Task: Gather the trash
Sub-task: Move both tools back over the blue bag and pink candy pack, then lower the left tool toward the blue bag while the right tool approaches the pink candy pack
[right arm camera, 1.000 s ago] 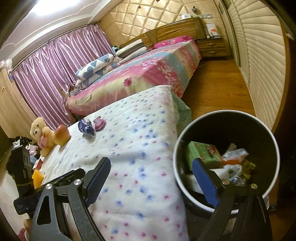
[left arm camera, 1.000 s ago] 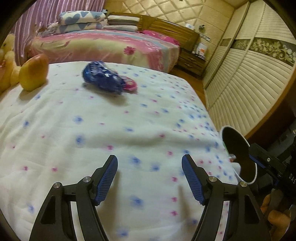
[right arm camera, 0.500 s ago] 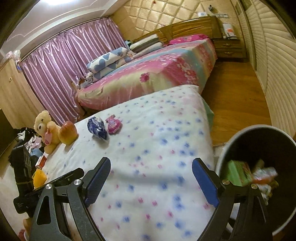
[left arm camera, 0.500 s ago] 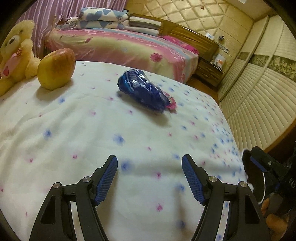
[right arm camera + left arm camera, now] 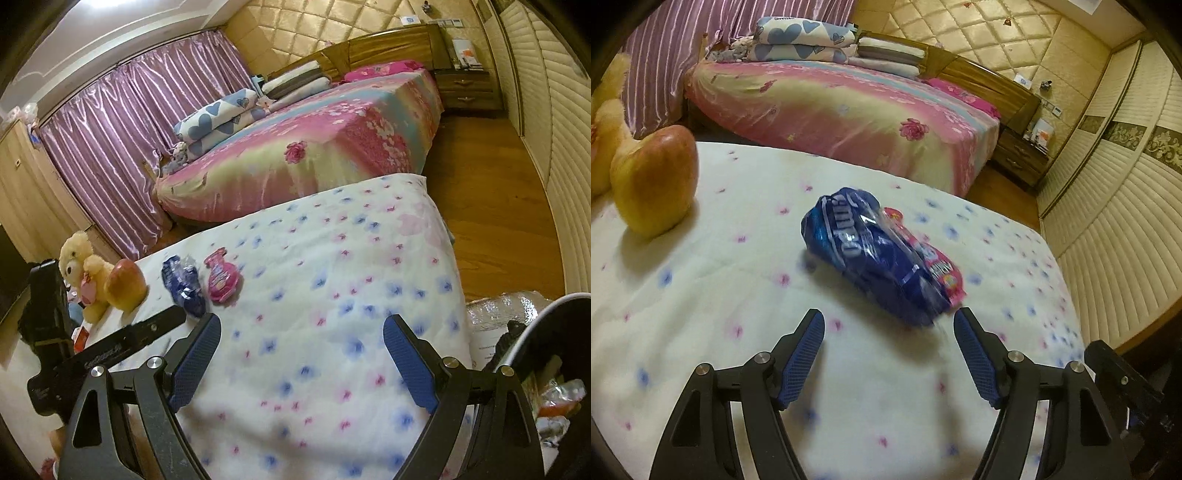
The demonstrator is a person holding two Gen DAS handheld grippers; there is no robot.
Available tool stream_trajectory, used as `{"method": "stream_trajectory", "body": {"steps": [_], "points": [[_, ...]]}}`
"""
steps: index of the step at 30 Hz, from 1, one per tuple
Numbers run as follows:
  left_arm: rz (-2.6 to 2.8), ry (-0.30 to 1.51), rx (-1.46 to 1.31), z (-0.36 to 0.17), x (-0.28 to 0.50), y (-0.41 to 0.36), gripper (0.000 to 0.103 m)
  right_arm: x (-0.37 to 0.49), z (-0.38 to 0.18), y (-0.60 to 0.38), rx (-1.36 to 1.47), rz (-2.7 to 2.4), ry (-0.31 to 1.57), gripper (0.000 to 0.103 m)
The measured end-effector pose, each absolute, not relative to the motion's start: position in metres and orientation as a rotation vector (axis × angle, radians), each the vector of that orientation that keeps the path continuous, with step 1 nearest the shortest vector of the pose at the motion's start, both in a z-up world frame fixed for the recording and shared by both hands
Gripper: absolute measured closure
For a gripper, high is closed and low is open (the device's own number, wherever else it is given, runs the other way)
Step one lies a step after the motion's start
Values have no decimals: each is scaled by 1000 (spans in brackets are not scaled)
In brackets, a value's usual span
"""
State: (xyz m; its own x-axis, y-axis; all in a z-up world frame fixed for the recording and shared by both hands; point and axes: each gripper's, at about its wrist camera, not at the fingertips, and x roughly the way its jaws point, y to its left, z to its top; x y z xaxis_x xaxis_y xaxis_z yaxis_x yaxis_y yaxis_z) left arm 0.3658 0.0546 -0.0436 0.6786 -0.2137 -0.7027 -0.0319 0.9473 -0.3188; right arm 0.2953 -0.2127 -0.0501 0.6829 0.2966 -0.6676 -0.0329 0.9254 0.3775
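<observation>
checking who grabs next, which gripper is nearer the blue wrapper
Left. The left gripper sits just short of the blue wrapper, jaws closing with nothing between them yet. The right gripper is open, farther back, with the wrapper off to its left.

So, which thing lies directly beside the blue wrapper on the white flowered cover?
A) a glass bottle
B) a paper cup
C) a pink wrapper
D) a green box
C: in the right wrist view a pink wrapper lies right next to the blue wrapper on the white flowered cover, and in the left wrist view it shows just behind the blue one.
</observation>
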Motion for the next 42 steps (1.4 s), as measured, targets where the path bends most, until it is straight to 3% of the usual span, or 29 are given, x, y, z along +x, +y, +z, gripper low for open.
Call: {"method": "stream_trajectory", "body": {"steps": [1, 3, 5, 11, 14, 17, 25, 28, 30, 32, 33, 36, 42], "points": [[-107, 822, -320, -46, 369, 56, 39, 298, -51, -213, 356, 189, 804, 12], [-133, 829, -322, -50, 375, 58, 68, 302, -53, -213, 361, 192, 810, 13], [-170, 829, -338, -53, 377, 61, 88, 306, -54, -210, 356, 193, 811, 13], [-196, 820, -331, -52, 363, 77, 92, 324, -57, -186, 315, 240, 834, 18], [-213, 833, -319, -52, 348, 90, 93, 334, -59, -163, 252, 280, 854, 28], [-256, 856, -305, -49, 334, 103, 93, 345, -64, -140, 187, 319, 883, 35], [-362, 921, -251, -40, 322, 130, 92, 370, -73, -96, 36, 351, 910, 35], [-285, 895, -186, -34, 319, 129, 80, 381, -78, -87, 4, 343, 929, 37], [-255, 873, -190, -29, 313, 126, 59, 386, -81, -82, -18, 338, 940, 45], [-230, 845, -210, -26, 311, 125, 47, 387, -82, -79, -45, 321, 944, 56], [-206, 836, -217, -25, 309, 124, 43, 385, -82, -78, -54, 317, 942, 56], [-145, 835, -248, -25, 312, 120, 38, 379, -81, -80, -50, 319, 932, 56], [-110, 848, -335, -41, 335, 112, 38, 354, -73, -101, 42, 298, 915, 56]]}}
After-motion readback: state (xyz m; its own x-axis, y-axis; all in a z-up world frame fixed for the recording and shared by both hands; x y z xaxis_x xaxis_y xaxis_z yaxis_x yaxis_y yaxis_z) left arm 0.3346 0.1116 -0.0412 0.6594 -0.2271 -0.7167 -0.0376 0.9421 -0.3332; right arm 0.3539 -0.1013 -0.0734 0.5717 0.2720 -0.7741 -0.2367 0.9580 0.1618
